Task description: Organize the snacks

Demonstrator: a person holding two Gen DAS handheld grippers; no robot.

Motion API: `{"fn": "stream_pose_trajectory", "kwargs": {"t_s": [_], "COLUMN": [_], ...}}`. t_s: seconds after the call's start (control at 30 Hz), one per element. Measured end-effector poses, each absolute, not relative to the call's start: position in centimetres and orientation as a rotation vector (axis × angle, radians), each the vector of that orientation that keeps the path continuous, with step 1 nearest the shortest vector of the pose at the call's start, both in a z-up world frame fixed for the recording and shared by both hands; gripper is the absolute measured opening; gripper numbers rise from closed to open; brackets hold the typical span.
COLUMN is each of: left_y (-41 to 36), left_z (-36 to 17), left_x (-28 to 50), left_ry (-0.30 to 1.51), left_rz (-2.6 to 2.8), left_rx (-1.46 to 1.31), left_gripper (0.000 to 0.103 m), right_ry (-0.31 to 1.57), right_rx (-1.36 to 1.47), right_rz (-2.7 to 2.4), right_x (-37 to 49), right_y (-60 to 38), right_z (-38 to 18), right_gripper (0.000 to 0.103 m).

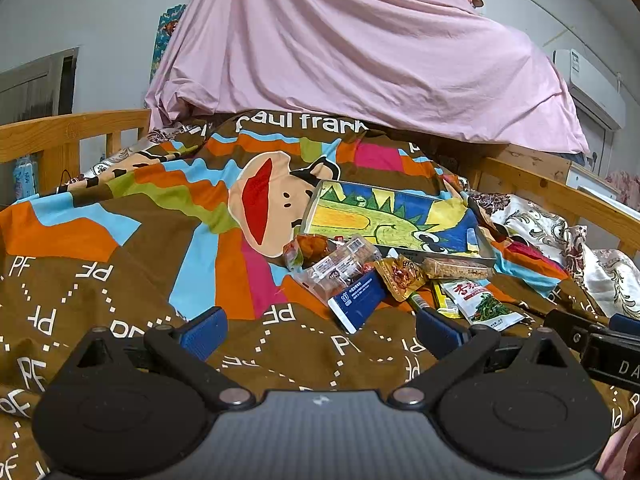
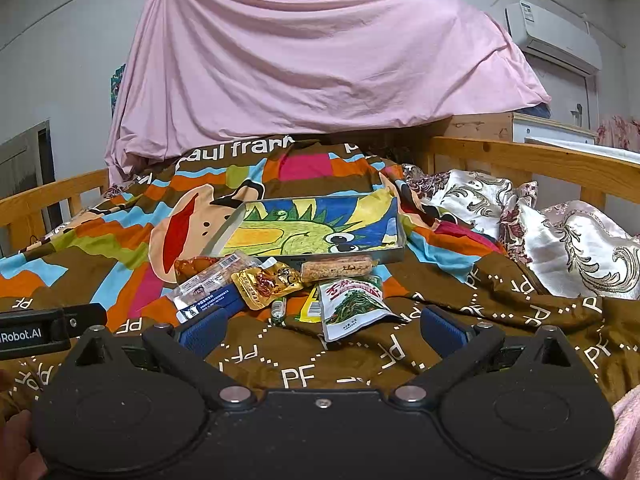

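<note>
A pile of snack packets lies on the patterned bedspread in front of a shallow metal tray (image 1: 486, 245) (image 2: 400, 236) whose bottom shows a dragon drawing. The pile holds a clear packet with a barcode (image 1: 344, 264) (image 2: 212, 276), a blue-and-white packet (image 1: 356, 300) (image 2: 208, 304), a golden packet (image 1: 400, 274) (image 2: 266, 282), a long crumbly bar (image 1: 456, 268) (image 2: 338, 267) and a white packet with greens (image 1: 484, 304) (image 2: 352, 306). My left gripper (image 1: 322, 334) is open, just short of the pile. My right gripper (image 2: 322, 330) is open too, close before the greens packet.
Wooden bed rails (image 1: 72, 132) (image 2: 532, 160) run along both sides. A pink sheet (image 1: 360, 52) hangs over the back. Floral pillows (image 2: 560, 236) lie at the right. The other gripper shows at each view's edge (image 1: 600, 344) (image 2: 36, 332).
</note>
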State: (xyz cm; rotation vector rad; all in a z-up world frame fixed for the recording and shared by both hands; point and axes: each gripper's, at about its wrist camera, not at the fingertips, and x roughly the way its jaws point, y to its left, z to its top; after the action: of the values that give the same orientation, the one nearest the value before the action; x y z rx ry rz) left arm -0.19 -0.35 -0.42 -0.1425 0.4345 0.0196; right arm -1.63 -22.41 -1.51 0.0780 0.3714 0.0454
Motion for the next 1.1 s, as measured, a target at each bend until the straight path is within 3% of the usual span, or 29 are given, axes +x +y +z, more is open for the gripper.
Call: {"fn": "stream_pose_trajectory", "kwargs": {"t_s": [0.67, 1.1], "left_y": [-0.6, -3.1], "left_z": [0.2, -0.4], "left_x": [1.5, 8.7], "left_ry": [0.452, 0.51], "left_rz": [0.044, -0.046], "left_rx": [-0.118, -0.058], "left_gripper": [0.103, 0.103], "right_ry": [0.493, 0.582], "right_rx": [0.107, 0.105], "right_rz": [0.061, 0.098], "right_x": [1.9, 9.7], "right_y": [-22.6, -24.7], "right_z": [-1.7, -2.2], "right_gripper": [0.103, 0.103]}}
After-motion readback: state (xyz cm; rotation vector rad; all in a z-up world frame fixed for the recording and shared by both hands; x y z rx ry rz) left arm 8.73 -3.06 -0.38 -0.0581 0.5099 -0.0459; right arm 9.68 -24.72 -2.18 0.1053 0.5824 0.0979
